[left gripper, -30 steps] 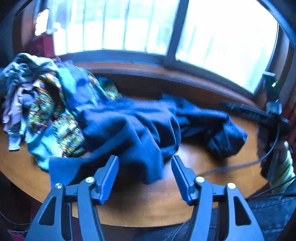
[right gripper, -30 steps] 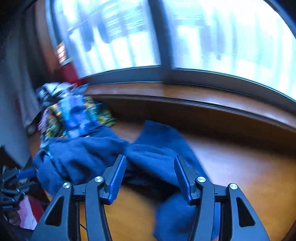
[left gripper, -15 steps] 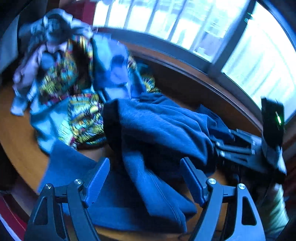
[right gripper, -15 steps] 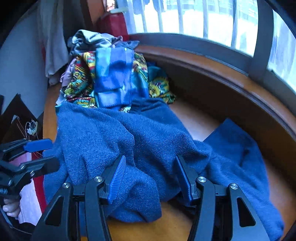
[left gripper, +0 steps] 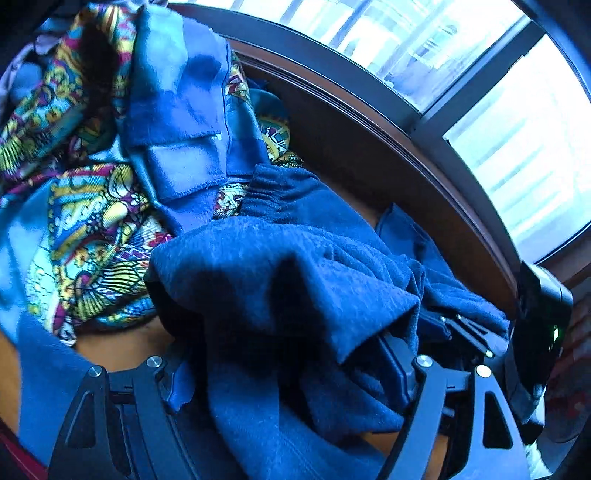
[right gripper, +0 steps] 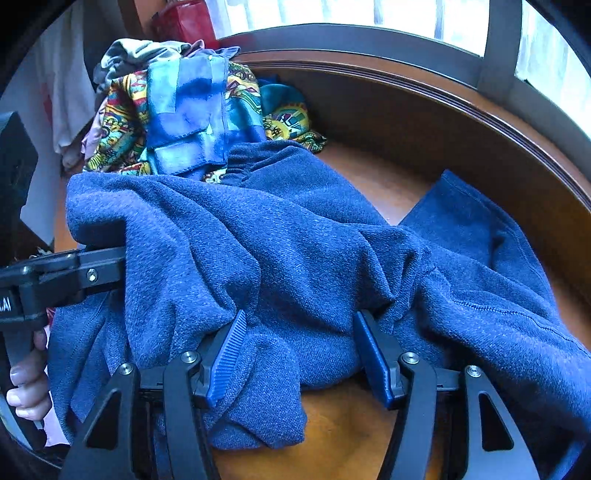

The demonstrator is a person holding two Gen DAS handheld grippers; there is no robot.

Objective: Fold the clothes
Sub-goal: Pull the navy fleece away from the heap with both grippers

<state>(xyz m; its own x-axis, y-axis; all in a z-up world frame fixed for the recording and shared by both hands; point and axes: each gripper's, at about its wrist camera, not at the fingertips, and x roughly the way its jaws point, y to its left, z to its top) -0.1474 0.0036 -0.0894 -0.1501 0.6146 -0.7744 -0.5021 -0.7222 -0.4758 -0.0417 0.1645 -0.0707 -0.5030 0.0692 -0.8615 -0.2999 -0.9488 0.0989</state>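
My right gripper (right gripper: 299, 354) is spread wide around a bunched fold of the blue sweater (right gripper: 295, 251). My left gripper (left gripper: 288, 373), also spread, sits buried in the sweater's other side on the wooden table (right gripper: 373, 181), beside the patterned clothes pile (left gripper: 92, 221).

Wooden table (right gripper: 373, 177); window (left gripper: 535, 122); red box (right gripper: 184, 20)

wooden table (right gripper: 376, 181) | dark-framed window (left gripper: 461, 70) behind | bright daylight
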